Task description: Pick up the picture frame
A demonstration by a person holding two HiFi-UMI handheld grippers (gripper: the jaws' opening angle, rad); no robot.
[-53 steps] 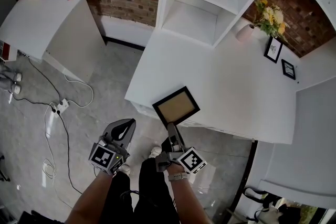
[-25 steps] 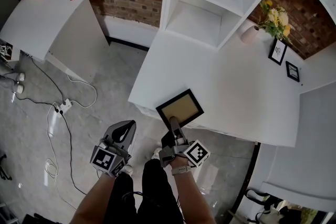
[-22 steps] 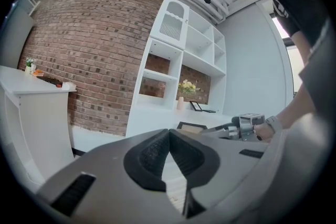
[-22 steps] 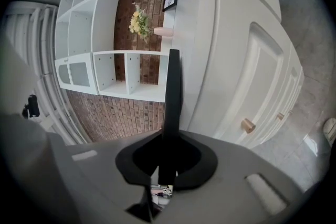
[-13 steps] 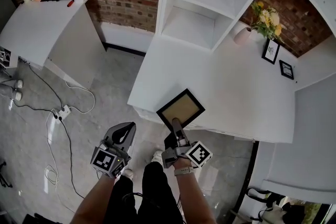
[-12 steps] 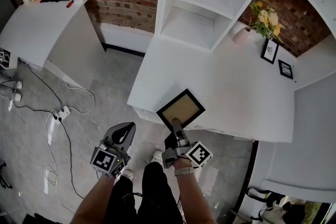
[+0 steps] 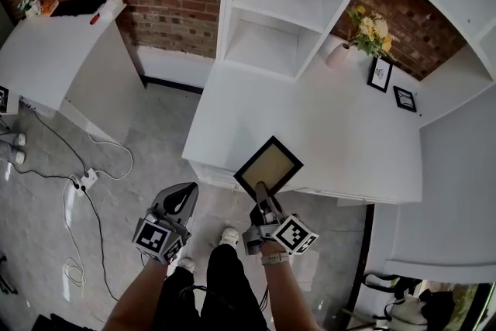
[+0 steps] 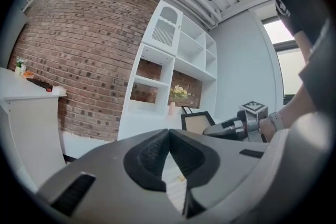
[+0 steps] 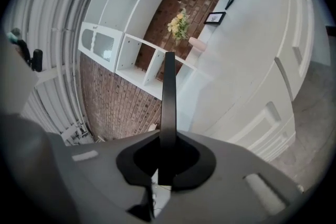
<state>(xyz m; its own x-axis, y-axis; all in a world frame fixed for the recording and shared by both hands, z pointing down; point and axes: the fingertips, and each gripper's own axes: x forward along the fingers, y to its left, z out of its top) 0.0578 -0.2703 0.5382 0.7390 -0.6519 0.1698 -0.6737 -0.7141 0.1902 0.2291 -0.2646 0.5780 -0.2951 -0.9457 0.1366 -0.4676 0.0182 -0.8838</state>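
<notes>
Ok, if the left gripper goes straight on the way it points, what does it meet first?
Most likely the white desk, at its near end left of the picture frame; depth is hard to judge.

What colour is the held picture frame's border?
The picture frame border is black; head view shows it best.

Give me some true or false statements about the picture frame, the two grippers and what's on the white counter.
1. The right gripper is clamped on an edge of the picture frame. True; its jaws have just closed on it.
2. The left gripper also holds the frame. False: its jaws are together with nothing between them, off to the side of the frame.
3. A vase of flowers stands at the back of the white counter. True.
4. The frame sits at the back of the counter beside the flowers. False: it is at the counter's near edge, in the right gripper's grip.
</notes>
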